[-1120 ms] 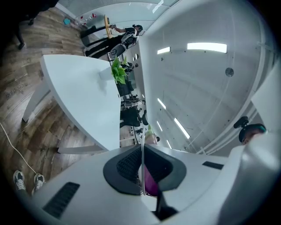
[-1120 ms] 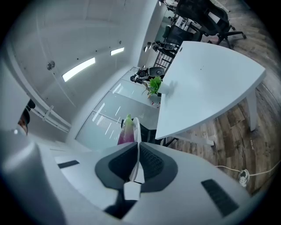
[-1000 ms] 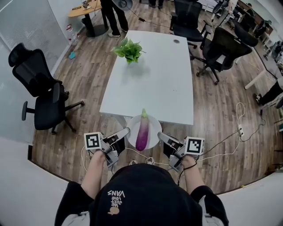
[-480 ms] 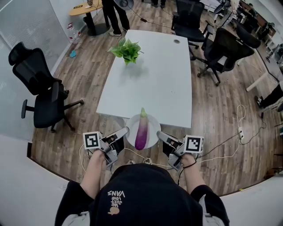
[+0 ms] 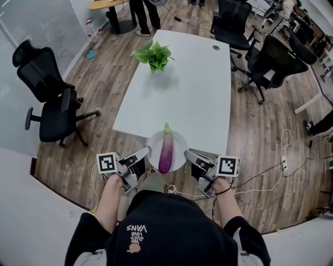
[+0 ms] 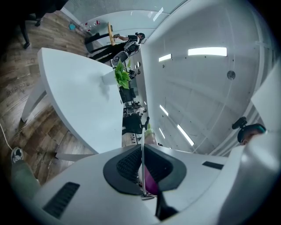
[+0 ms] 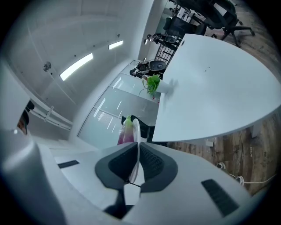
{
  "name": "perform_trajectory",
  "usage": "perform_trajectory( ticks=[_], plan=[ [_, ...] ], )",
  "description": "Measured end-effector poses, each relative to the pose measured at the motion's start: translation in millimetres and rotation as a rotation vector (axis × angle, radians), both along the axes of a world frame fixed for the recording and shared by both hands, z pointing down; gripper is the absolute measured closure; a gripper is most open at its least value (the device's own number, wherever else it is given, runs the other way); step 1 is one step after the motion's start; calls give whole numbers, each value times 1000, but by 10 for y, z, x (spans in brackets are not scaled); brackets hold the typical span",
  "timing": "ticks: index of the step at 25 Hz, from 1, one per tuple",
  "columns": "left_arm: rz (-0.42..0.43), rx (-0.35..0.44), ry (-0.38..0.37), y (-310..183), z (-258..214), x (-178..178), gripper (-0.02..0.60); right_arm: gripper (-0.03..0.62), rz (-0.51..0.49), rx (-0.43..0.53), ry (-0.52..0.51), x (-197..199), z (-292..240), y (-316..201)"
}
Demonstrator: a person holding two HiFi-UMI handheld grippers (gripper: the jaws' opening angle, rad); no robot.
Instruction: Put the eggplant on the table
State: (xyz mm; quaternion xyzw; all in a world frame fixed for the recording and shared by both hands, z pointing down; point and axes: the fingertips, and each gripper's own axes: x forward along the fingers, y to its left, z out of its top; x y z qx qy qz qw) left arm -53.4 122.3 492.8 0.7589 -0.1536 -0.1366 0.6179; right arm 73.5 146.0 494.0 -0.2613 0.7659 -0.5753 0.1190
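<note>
A purple eggplant (image 5: pixel 166 149) with a green stem lies on a white plate (image 5: pixel 179 140) held in the air at the near end of the long white table (image 5: pixel 187 88). My left gripper (image 5: pixel 147 152) is shut on the plate's left rim and my right gripper (image 5: pixel 187 155) is shut on its right rim. In the left gripper view the thin plate rim (image 6: pixel 142 162) is pinched between the dark pads, with the eggplant (image 6: pixel 149 182) showing beyond. The right gripper view shows the plate edge (image 7: pixel 135 151) clamped likewise, and the eggplant (image 7: pixel 126 132) on it.
A green potted plant (image 5: pixel 153 56) stands toward the table's far end. Black office chairs stand to the left (image 5: pixel 49 98) and at the far right (image 5: pixel 273 60). A person's legs (image 5: pixel 143 15) stand beyond the table. Cables (image 5: pixel 283 156) trail on the wooden floor at right.
Both grippers have carried the plate with the eggplant forward, so its far edge now overlaps the table's near end. The grip has not changed.
</note>
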Motion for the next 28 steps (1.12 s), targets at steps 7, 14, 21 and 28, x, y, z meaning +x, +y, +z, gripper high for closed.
perform_trajectory(
  ticks=[7,14,21,28],
  plan=[
    [21,-3,1,-540,-18,-115,558,566,22,-6,-2,-136,-24,-512],
    [55,16,-4,-931,-40,-219,558,566,56,4,8,-226,-29,-881],
    [90,17,-6,-1385,1,-392,558,565,96,-4,22,-392,36,-1303],
    [113,19,-2,-1687,17,-450,558,565,117,-5,12,-484,35,-1583]
  ],
)
